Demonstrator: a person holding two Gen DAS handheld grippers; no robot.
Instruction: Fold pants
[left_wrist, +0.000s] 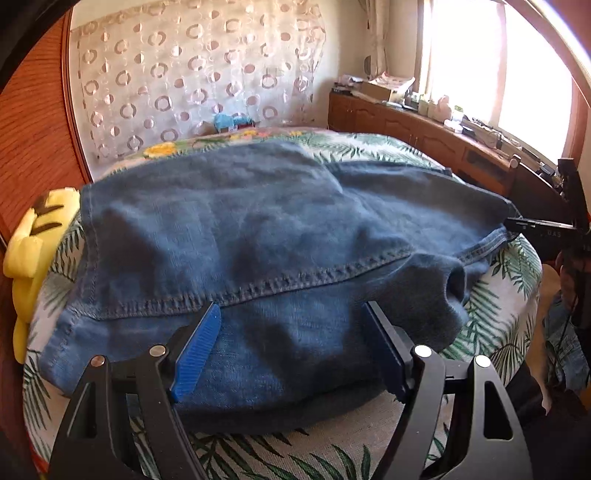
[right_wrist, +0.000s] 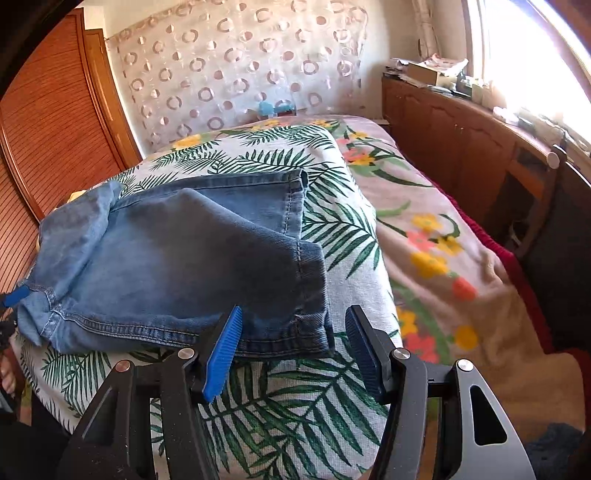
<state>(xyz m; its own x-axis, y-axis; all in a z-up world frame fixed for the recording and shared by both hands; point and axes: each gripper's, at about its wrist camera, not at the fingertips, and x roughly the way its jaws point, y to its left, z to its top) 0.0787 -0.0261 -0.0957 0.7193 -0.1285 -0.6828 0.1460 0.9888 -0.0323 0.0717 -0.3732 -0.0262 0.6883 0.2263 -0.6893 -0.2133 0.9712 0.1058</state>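
Observation:
Blue jeans (left_wrist: 258, 221) lie folded in layers on a leaf-print cover (left_wrist: 498, 325) on a bed. My left gripper (left_wrist: 291, 310) hangs over their near edge, its blue pads (left_wrist: 195, 350) wide apart with flat denim under the gap, so it is open. At the right edge of this view, the right gripper's (left_wrist: 535, 225) black finger reaches the jeans' far side. In the right wrist view the jeans' (right_wrist: 166, 258) leg hems lie stacked. My right gripper (right_wrist: 295, 312) is open at the hem corner; one pad (right_wrist: 223, 354) overlaps the hem and the other stands clear of it.
A yellow plush toy (left_wrist: 33, 251) lies at the bed's left edge beside a wooden wardrobe (right_wrist: 48, 129). A floral blanket (right_wrist: 443, 240) covers the right half of the bed. A cluttered low wooden cabinet (left_wrist: 424, 133) runs under the window. A patterned curtain (left_wrist: 184, 74) hangs behind.

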